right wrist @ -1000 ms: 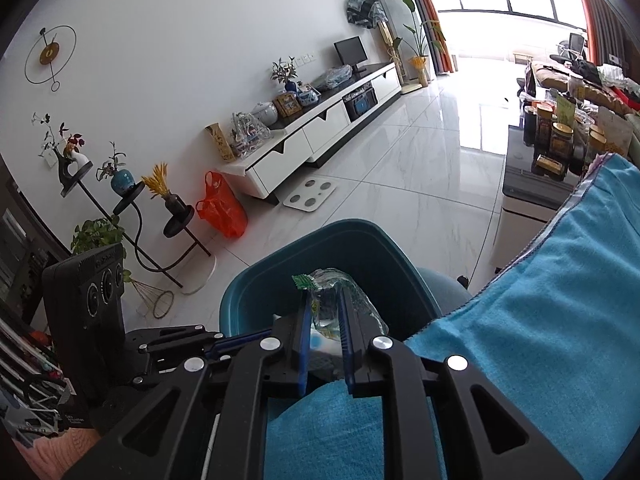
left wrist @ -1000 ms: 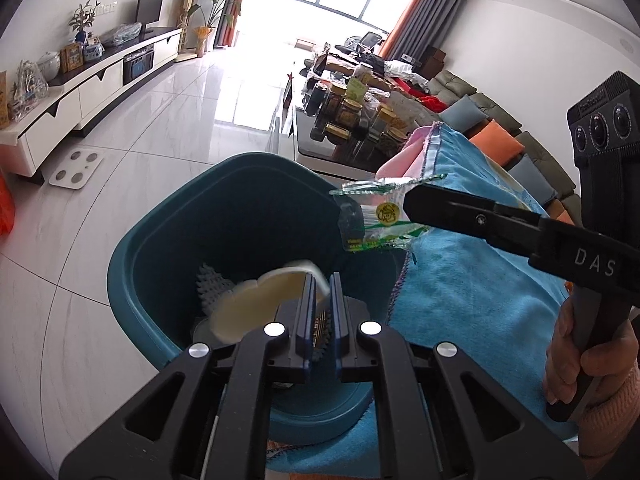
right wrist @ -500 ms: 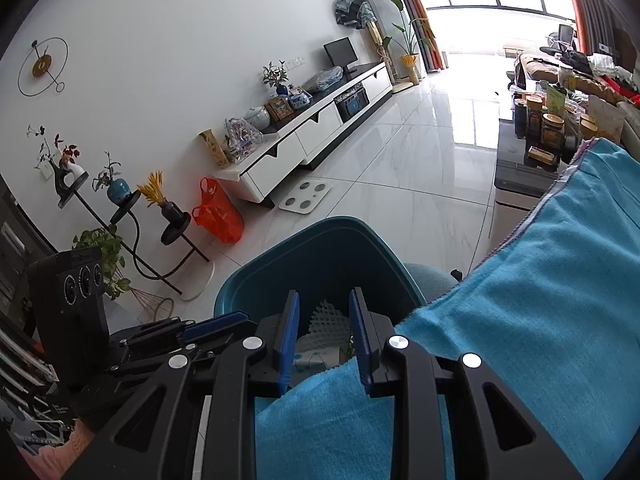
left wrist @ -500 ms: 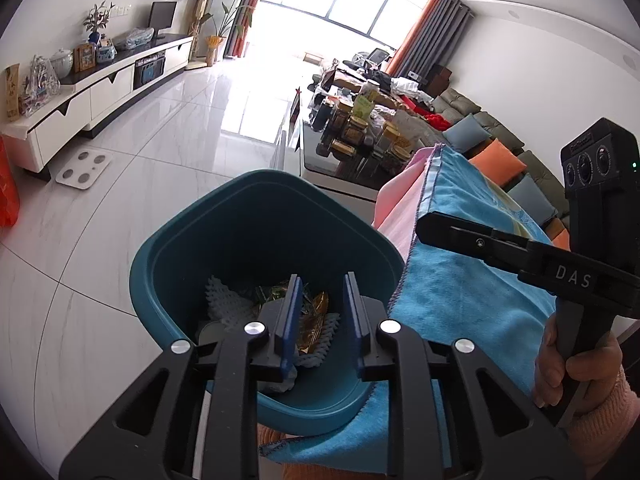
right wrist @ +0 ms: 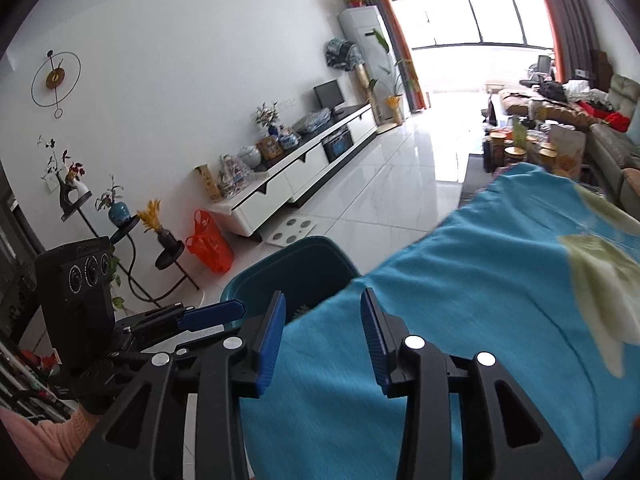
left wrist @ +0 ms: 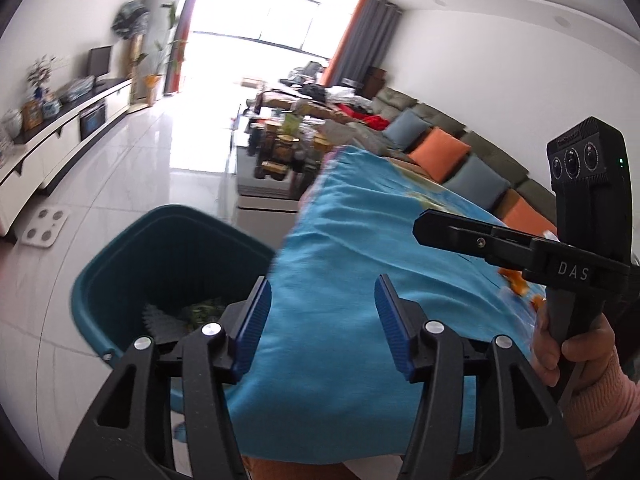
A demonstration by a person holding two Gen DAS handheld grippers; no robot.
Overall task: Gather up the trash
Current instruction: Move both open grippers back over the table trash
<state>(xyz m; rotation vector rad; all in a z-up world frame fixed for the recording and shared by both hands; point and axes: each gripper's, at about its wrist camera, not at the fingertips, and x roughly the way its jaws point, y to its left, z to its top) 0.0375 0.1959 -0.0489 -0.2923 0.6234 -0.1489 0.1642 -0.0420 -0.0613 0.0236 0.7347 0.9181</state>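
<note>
A teal trash bin (left wrist: pixel 132 256) stands on the floor beside a table covered with a blue cloth (left wrist: pixel 360 248). White and green trash (left wrist: pixel 180 314) lies in its bottom. My left gripper (left wrist: pixel 322 312) is open and empty over the cloth's edge, just right of the bin. My right gripper (right wrist: pixel 322 326) is open and empty above the cloth, with the bin (right wrist: pixel 288 264) just beyond its left finger. The right gripper also shows in the left wrist view (left wrist: pixel 432 232), and the left gripper in the right wrist view (right wrist: pixel 216 312). Orange scraps (left wrist: pixel 520 288) lie on the cloth under the right gripper.
A coffee table with jars (left wrist: pixel 280 152) stands past the cloth. A sofa with orange and grey cushions (left wrist: pixel 440 152) runs along the right wall. A white TV cabinet (right wrist: pixel 296 184), a scale (right wrist: pixel 292 232), a red bag (right wrist: pixel 208 244) and plant stands (right wrist: pixel 120 224) line the left wall.
Both grippers let go of their trash into the bin, opened wide, and moved right and back from over the bin to over the cloth.
</note>
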